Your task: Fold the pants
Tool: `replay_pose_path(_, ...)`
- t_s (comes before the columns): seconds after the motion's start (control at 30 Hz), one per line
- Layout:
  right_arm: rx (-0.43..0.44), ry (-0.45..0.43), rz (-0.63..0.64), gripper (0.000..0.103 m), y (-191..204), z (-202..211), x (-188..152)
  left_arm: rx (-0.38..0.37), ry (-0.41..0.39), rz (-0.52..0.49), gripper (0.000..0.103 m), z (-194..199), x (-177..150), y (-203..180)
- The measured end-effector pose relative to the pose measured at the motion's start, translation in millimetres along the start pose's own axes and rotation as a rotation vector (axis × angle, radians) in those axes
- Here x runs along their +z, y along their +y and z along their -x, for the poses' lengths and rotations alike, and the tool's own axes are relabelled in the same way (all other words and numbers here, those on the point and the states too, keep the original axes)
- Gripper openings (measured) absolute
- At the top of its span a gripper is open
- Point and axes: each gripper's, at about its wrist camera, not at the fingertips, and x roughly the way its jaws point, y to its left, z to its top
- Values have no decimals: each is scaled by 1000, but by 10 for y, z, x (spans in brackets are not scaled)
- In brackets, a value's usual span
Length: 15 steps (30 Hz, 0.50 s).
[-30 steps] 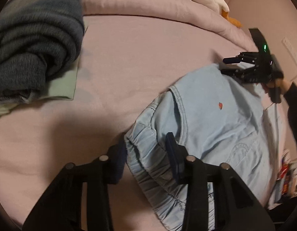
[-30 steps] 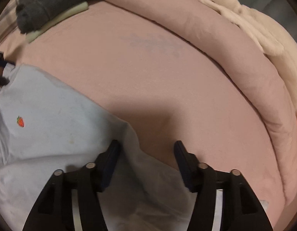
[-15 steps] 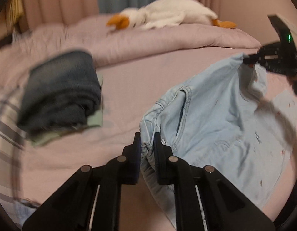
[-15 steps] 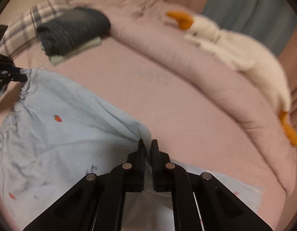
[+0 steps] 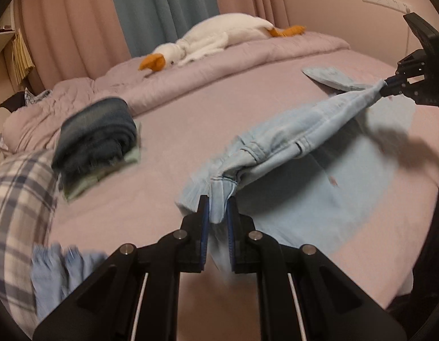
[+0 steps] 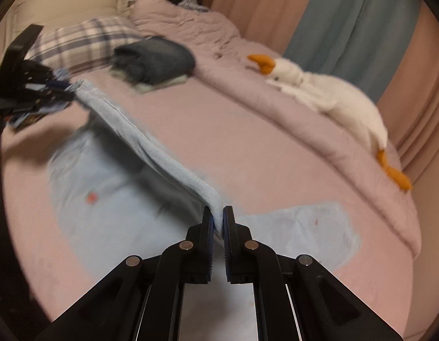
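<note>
Both grippers are clamped on the light-blue pants (image 5: 293, 139), which hang as a taut band between them above the pink bedsheet (image 5: 191, 113). The left gripper (image 5: 218, 213) has its jaws pinched shut on the gathered waistband end, a tuft of elastic fabric bunched between the blue pads. The right gripper (image 6: 218, 221) is closed just as tightly on a thin fold of the cloth further along the garment. The long axis of the lifted edge runs straight from one set of fingers to the other, so each gripper sees the other at the far end of the raised ridge of denim. Below that ridge the rest of the pants droops to the sheet and lies spread on the near side, toward the person, with one leg end (image 6: 301, 227) flat on the bed beside the right gripper. Because the slack cloth lies to the near side of the held edge, the fold probably turns on carrying that edge across over it, both hands travelling together to keep the line straight. A folded pile of dark clothes (image 5: 97, 136) and a plush goose (image 5: 219, 37) sit well apart, further up the bed.
</note>
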Motion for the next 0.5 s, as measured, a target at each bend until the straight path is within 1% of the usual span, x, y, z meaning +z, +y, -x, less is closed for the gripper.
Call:
replay_pose_path(0.13,18,69,20,6,277,-49,-354,-10,33,26,11,-33,-288,-202)
replay_pose_path(0.23,29,101,9,6,389,-113,-560,3,29,6,11,-7,-389,-348)
replay_pose_path(0.3,31,104,-1,6,409,-126,-611,30,42,-44,11,-40,-439,-422)
replay_pose_path(0.37,22,102,-8,6,384,-126,-630,32,73,-58,11,-108,-488,-446)
replay_pose_path(0.43,35,107,-27,6,411,-146,-687,38,84,-70,11,-152,-508,-442)
replay_pose_path(0.5,33,126,-3,6,492,-187,-719,42,97,-71,11,-199,-519,-429)
